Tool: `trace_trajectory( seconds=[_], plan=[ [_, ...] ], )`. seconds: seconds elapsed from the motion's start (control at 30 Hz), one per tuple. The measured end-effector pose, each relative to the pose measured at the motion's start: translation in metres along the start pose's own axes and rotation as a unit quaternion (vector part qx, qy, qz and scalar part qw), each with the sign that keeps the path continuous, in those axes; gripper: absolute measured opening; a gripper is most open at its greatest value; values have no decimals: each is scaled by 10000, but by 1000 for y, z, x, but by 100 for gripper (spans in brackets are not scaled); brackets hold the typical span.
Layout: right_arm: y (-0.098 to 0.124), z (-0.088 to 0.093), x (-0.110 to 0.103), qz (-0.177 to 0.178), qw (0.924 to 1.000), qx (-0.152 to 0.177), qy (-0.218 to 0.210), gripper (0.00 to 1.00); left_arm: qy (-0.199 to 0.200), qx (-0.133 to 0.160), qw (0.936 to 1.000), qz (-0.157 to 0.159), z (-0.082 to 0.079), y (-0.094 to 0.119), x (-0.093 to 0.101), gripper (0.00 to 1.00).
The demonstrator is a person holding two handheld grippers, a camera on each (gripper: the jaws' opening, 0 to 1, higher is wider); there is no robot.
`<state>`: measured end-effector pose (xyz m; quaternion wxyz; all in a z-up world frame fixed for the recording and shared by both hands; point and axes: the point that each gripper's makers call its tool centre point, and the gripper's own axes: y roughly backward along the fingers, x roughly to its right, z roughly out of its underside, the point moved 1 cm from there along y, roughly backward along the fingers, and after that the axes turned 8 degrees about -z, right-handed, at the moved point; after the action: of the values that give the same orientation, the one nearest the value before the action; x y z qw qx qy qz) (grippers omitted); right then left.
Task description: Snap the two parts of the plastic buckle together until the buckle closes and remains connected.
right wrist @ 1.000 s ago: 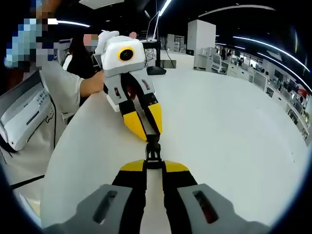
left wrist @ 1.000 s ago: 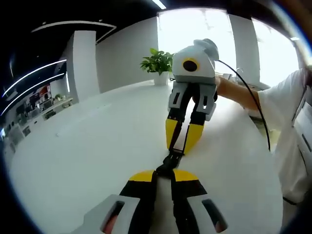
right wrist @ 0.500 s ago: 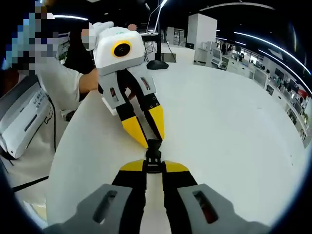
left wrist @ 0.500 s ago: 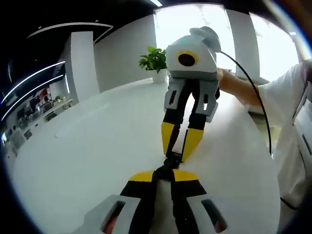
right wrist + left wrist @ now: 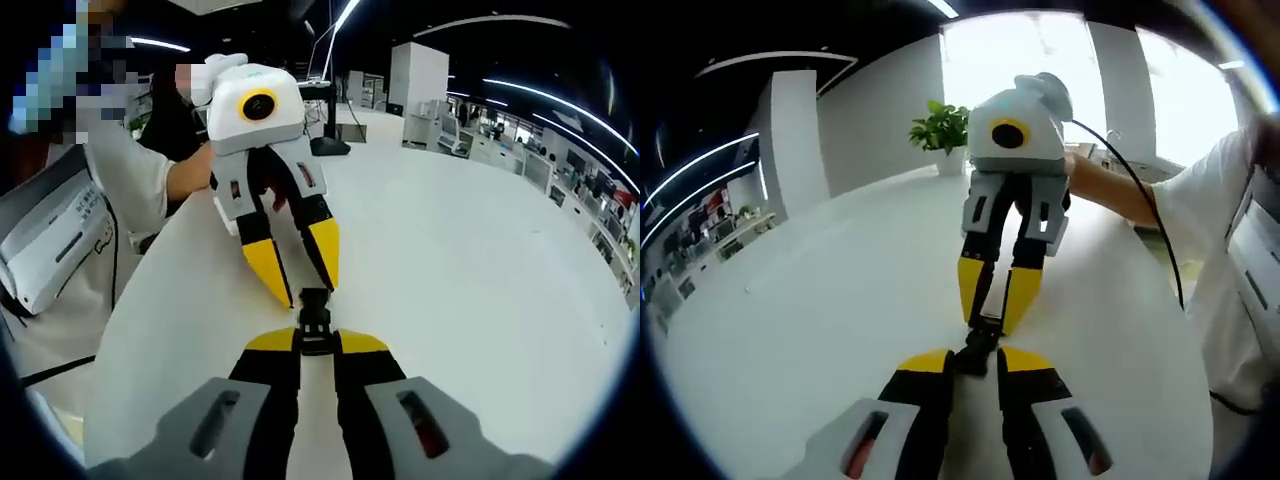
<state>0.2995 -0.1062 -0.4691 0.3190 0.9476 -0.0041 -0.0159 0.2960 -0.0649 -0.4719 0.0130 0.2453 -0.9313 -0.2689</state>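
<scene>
The black plastic buckle [image 5: 314, 312] reads as one joined piece above the white table [image 5: 480, 280]. My right gripper [image 5: 315, 344] is shut on its near end. My left gripper [image 5: 306, 293] faces it from above, its yellow fingers [image 5: 268, 272] spread to either side of the buckle's far end without pinching it. In the left gripper view my left gripper [image 5: 977, 362] stands open with the buckle [image 5: 979, 346] just beyond its tips, and my right gripper [image 5: 990, 320] grips the buckle's other end.
A potted plant [image 5: 940, 128] stands at the table's far edge. A person's white sleeve [image 5: 1210, 220] and arm run along the right side. A dark stand base [image 5: 325, 146] rests on the far table, with shelves and desks behind.
My left gripper's jaws have spread apart and let go of the buckle. The right gripper stays shut on it. Both views shifted slightly.
</scene>
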Motion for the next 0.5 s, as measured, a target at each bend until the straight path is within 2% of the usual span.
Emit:
trace_trajectory(
  seconds=[0.13,0.23,0.33,0.5],
  plan=[
    [1,0,0,-69,9999,85,86,13,-6,-31,10000,-15,2,-2,-4,18],
    [2,0,2,-49,9998,161,96,16,150,42,9997,206,0,-3,0,18],
    [5,-1,4,130,9992,161,329,19,272,104,9991,311,-1,-3,1,17],
    [9,4,-1,116,9994,222,245,20,299,136,9988,360,-2,-2,2,17]
  ],
)
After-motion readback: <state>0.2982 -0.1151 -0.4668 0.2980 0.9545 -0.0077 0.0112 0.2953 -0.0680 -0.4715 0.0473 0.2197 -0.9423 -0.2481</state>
